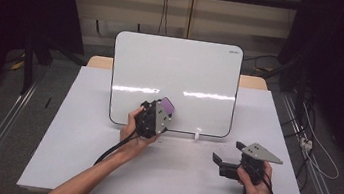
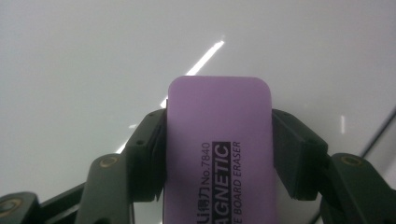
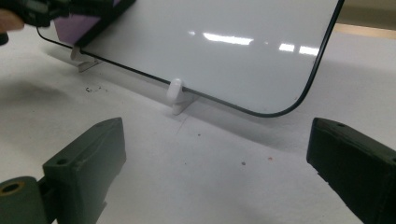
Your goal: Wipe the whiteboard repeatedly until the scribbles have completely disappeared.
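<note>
Nearest the lens in the left gripper view: purple eraser (image 2: pixel 218 149), clamped on both long sides by the left gripper (image 2: pixel 218 154), jaw pads pressing flat on its flanks; label reads "MAGNETIC ... BOARD ERASER", rounded end pointing at the whiteboard (image 2: pixel 93 56). In the high view the left gripper (image 1: pixel 156 115) sits in front of the board's lower middle, eraser (image 1: pixel 167 106) against or just off the surface; can't tell contact from these angles. Whiteboard (image 1: pixel 176 67) stands tilted back on two small white clip feet (image 3: pixel 176 95), thin black edge, rounded corners, surface blank apart from ceiling-light glare. Right gripper (image 1: pixel 227 157) rests low over the table (image 1: pixel 76 155) at right front, well apart from the board; jaws wide apart, nothing between them, bare tabletop showing in the gap in the right gripper view (image 3: pixel 210 168). Open room: wide free strip of table left of the board, another to its right, and the whole front band between the two hands. A few dark specks (image 3: pixel 93 88) lie near the board's foot. Table's near edge is close to the forearms; the far edge is hidden behind the board. Beyond the table sides, floor rails and cables (image 1: pixel 315 146) on the right. No bins or trays on the table.
</note>
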The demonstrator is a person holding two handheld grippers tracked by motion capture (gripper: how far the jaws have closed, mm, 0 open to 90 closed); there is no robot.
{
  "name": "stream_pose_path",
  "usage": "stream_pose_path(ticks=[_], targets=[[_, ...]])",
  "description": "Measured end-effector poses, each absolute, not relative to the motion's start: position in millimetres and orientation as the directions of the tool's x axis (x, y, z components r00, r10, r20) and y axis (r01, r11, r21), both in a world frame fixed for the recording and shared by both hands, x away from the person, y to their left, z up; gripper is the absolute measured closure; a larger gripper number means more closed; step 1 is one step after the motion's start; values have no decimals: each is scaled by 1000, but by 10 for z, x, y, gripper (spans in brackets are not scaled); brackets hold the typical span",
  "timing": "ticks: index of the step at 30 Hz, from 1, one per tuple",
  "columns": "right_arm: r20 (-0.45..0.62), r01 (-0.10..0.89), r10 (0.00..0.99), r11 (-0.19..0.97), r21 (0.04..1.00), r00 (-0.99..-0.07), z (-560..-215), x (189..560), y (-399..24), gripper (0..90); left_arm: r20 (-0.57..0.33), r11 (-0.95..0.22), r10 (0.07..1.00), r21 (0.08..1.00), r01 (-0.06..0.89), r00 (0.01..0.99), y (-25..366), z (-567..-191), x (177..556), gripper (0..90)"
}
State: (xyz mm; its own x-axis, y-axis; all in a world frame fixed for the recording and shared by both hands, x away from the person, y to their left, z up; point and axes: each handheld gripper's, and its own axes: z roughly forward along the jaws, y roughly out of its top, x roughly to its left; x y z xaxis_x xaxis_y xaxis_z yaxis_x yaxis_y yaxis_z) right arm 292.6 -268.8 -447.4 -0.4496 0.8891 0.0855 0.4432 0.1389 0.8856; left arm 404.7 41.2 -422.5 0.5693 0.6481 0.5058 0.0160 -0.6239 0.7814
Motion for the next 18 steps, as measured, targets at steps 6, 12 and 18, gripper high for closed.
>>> stream_pose_path(ticks=[6, 12, 18], targets=[[88, 443, 889, 136, 886, -450, -4474, 2922, -2698, 41, 420, -522, 770, 848, 94, 481, 812, -3975, 4311, 412], [88, 448, 890, 137, 883, -446, -4480, 2925, -2683, 42, 360, -447, 838, 884, 137, 411, 1126, -3869, 4426, 412], [70, 442, 894, 150, 884, -443, -4482, 2929, -2666, 43, 307, -402, 856, 902, 161, 417, 1200, -3844, 4419, 412]])
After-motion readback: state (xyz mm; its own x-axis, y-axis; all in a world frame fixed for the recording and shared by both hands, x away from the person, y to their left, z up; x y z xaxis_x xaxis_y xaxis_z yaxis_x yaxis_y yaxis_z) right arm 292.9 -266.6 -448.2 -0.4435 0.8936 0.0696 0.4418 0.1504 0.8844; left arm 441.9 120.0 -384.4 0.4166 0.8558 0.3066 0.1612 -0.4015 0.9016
